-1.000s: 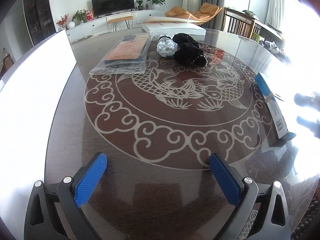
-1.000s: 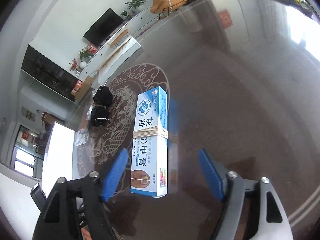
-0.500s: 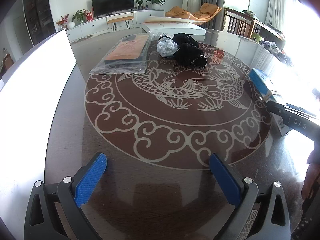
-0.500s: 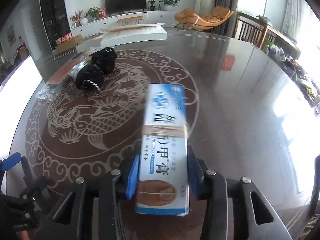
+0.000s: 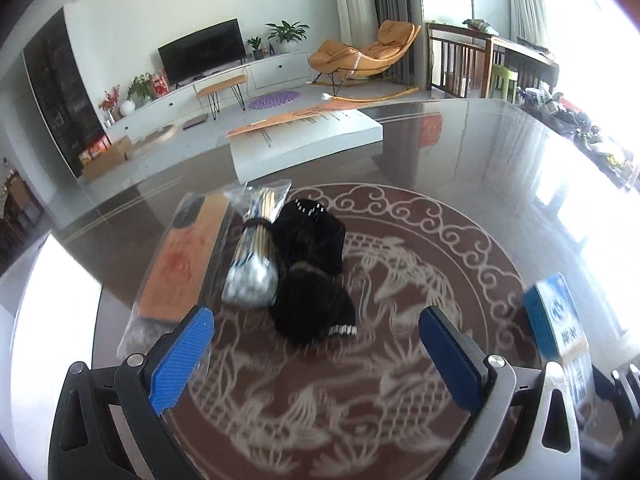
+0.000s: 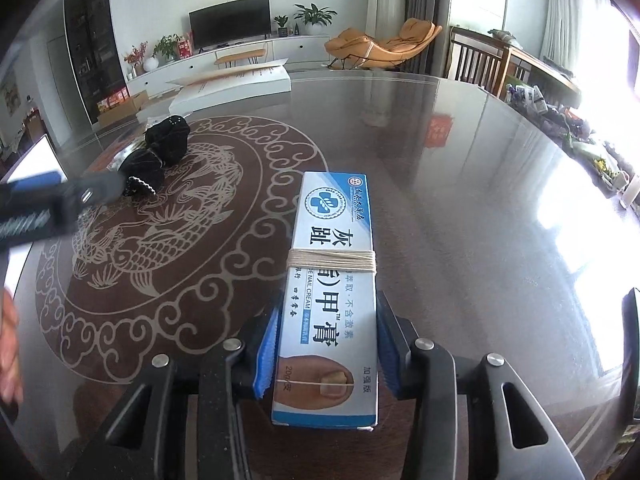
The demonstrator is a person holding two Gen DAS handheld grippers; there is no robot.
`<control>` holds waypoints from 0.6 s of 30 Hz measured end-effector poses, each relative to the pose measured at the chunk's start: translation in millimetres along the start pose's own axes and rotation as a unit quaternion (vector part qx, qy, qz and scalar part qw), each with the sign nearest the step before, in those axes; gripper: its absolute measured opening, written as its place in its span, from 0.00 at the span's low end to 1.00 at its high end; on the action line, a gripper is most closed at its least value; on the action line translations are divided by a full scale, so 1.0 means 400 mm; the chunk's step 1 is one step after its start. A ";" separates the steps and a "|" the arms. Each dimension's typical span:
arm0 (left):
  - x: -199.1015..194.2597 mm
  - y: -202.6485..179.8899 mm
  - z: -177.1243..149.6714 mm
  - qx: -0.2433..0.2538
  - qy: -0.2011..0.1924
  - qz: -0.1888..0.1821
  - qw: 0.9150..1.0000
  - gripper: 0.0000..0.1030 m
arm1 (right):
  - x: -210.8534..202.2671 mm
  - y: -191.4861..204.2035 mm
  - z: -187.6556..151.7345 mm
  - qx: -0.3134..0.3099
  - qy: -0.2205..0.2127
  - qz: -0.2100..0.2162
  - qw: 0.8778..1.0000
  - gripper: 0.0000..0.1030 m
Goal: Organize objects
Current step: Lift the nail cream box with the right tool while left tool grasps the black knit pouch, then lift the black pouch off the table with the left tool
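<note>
A blue-and-white nail cream box (image 6: pixel 332 280), tied round with a rubber band, lies between the blue pads of my right gripper (image 6: pixel 326 344). The pads press its sides while the jaws are opening slightly. The same box (image 5: pixel 556 320) shows at the right of the left wrist view. My left gripper (image 5: pixel 316 320) is open and holds nothing. It hovers just short of a black cloth bundle (image 5: pixel 312 280), a bag of cotton swabs (image 5: pixel 256 264) and a flat orange packet in clear plastic (image 5: pixel 184 264). In the right wrist view the left gripper (image 6: pixel 60 200) is blurred near the black bundle (image 6: pixel 160 152).
All this lies on a round glass-topped table (image 5: pixel 480 184) with a fish pattern. A flat white box (image 5: pixel 304 144) rests at the far edge. Part of a hand (image 6: pixel 8 344) shows at the left edge. Clutter lines the bright right side (image 6: pixel 560 120).
My left gripper moved forward across the table, so the black bundle and bags are now close before its fingers. My right gripper shut on the box and rolled level.
</note>
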State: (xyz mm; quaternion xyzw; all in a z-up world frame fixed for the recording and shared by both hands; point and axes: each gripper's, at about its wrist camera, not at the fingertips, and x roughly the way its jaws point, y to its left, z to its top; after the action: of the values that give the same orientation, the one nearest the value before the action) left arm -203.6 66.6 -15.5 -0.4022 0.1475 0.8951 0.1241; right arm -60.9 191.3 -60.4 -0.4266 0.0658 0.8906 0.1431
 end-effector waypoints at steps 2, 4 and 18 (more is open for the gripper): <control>0.055 -0.027 0.022 0.014 0.017 0.019 1.000 0.94 | 0.000 0.001 0.001 0.000 0.000 0.000 1.000 0.43; 0.096 -0.036 0.020 0.018 0.030 0.030 0.999 0.51 | 0.001 0.001 0.001 0.000 0.000 0.000 1.000 0.43; -0.214 0.049 -0.372 -0.062 0.029 -0.059 0.996 0.84 | 0.009 0.007 0.006 -0.001 0.000 -0.001 1.000 0.43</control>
State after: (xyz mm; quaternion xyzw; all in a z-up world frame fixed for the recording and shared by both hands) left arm -53.6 -14.4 -41.8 -0.4429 0.0709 0.8815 0.1474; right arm -65.8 189.9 -61.7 -0.4271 0.0642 0.8904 0.1434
